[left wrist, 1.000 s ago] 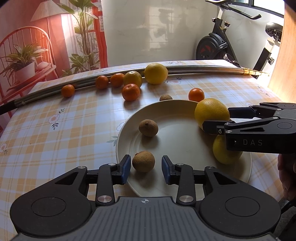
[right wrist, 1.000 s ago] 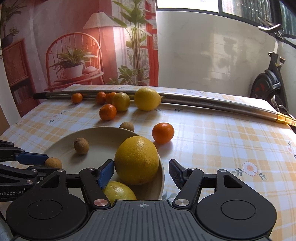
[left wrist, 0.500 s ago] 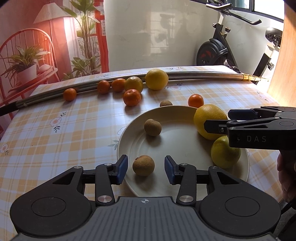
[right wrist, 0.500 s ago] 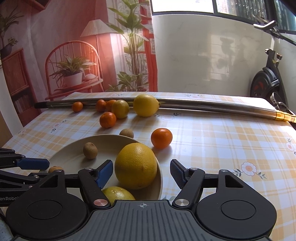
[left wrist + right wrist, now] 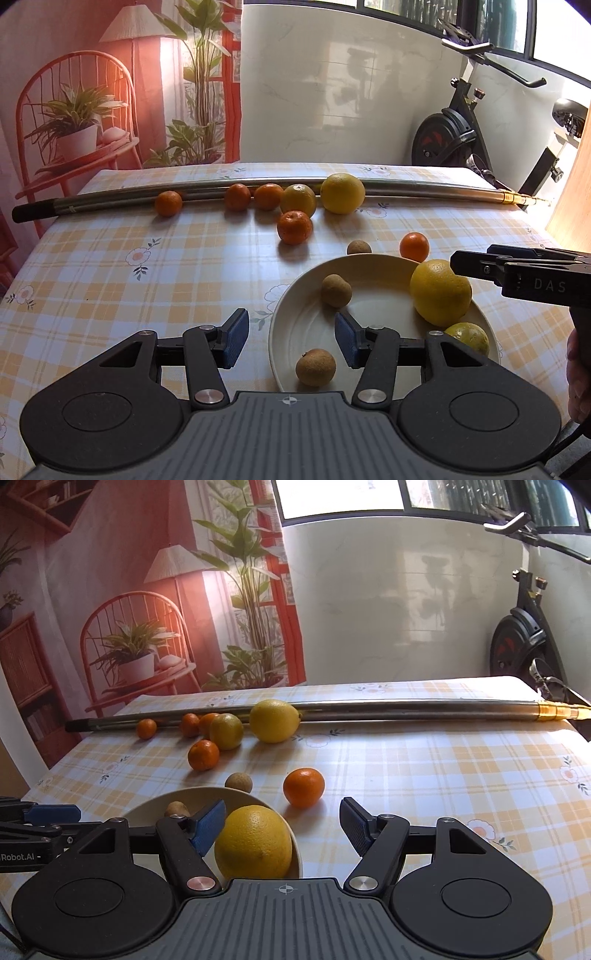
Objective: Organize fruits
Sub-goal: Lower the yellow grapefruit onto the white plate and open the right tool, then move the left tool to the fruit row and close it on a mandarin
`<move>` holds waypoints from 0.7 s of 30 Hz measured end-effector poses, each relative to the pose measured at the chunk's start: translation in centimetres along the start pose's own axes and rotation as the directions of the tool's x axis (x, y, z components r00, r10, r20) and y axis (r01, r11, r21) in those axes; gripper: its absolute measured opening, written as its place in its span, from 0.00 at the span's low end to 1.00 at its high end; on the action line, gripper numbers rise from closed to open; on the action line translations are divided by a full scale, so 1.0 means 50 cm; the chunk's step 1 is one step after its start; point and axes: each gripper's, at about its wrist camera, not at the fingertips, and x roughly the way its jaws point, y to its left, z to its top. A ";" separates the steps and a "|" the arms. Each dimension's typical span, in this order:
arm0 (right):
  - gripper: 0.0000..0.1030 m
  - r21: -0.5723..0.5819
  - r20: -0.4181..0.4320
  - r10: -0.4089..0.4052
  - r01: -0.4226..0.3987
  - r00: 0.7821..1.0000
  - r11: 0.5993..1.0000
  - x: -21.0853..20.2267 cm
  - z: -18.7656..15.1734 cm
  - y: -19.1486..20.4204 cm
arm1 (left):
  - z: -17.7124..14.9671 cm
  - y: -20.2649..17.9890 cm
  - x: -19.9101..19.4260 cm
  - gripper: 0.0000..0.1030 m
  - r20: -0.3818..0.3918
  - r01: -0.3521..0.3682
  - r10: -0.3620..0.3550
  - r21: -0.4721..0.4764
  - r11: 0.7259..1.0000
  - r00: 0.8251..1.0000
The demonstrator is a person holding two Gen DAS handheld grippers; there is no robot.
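From the left wrist, our left tool (image 5: 288, 341) gapes empty over the cream round plate (image 5: 295, 325) on the checked desk (image 5: 110, 266); the right tool (image 5: 476, 264) reads "DAS".

From the right wrist, our right tool (image 5: 282, 825) spreads empty. The firm orange mandarin (image 5: 303, 788) just beyond looks light; we'd pinch its middle. "Robot.AI" marks the left tool.

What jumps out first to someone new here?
Probably the big yellow citrus sitting on the right edge of the cream plate, with two small brown fruits and a greenish one beside it. Next, the row of oranges along the long metal pole at the table's far side. Both claws are open and empty.
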 end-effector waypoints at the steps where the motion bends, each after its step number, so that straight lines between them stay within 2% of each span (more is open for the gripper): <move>1: 0.63 0.000 0.006 -0.003 0.003 1.000 1.000 -0.002 0.006 -0.002 | 0.008 0.008 -0.002 0.52 0.005 -0.001 0.001 -0.016 1.000 1.000; 4: 0.63 0.000 0.025 -0.019 0.019 0.999 1.000 -0.007 0.026 -0.011 | 0.037 0.031 -0.008 0.52 0.025 -0.009 0.010 -0.055 0.998 1.000; 9: 0.63 0.026 0.054 -0.034 0.032 0.998 0.999 -0.009 0.065 -0.035 | 0.091 0.063 -0.018 0.52 0.075 -0.050 0.054 -0.061 0.997 0.996; 13: 0.63 0.029 0.074 -0.052 0.050 0.996 0.998 -0.007 0.093 -0.051 | 0.136 0.097 -0.025 0.52 0.106 -0.054 0.064 -0.095 0.994 0.992; 21: 0.63 0.042 0.109 -0.071 0.067 0.991 0.997 0.004 0.130 -0.071 | 0.205 0.150 -0.019 0.52 0.142 -0.089 0.105 -0.114 0.989 0.984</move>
